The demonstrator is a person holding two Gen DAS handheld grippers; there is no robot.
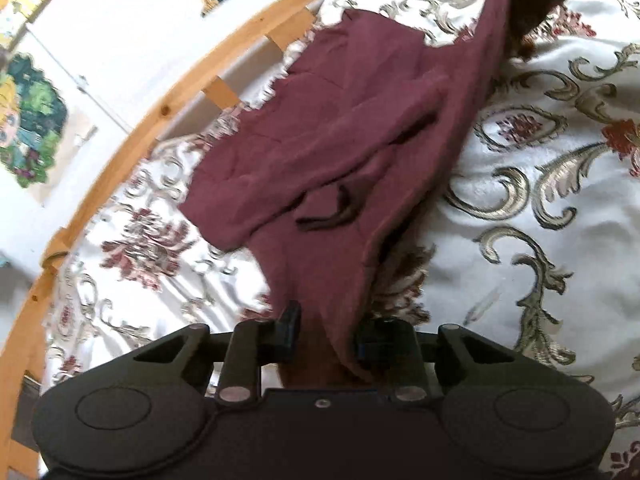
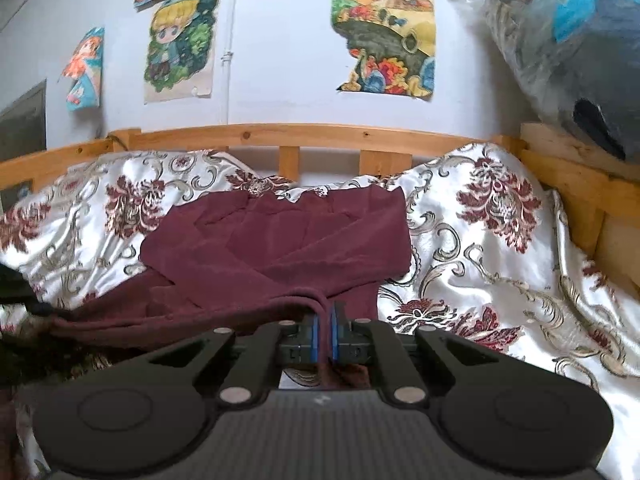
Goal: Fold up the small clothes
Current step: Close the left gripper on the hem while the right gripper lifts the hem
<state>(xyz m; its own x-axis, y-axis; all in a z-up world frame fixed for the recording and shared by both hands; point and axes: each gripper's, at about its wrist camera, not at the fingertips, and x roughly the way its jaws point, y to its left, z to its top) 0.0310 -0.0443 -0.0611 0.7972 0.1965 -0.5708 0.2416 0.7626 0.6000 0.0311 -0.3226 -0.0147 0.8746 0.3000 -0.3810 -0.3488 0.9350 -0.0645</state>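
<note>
1. Locate the work item. The maroon garment lies partly folded on the floral bedspread, directly ahead of both grippers, with the wooden bed rail beyond it.

2. Check your right gripper. Its jaws are together and clamped on a rolled hem of the garment right at the fingertips. The cloth rises into the blue pads, so this edge is judged to be lifted off the bedspread, ready to carry over for a fold.

3. Check your left gripper. A band of the garment runs between its fingers, which stand partly apart. The picture is blurred here; you cannot tell whether the pads press on the cloth.

4. Note the reason for two grip points. Holding one edge at two places keeps it taut, so the fold line should stay straight.

5. Containers: none is present. A bag-wrapped bundle sits high and to the right of your right gripper; its contents cannot be made out.

6. Confirm the left grip before you lift.
</note>
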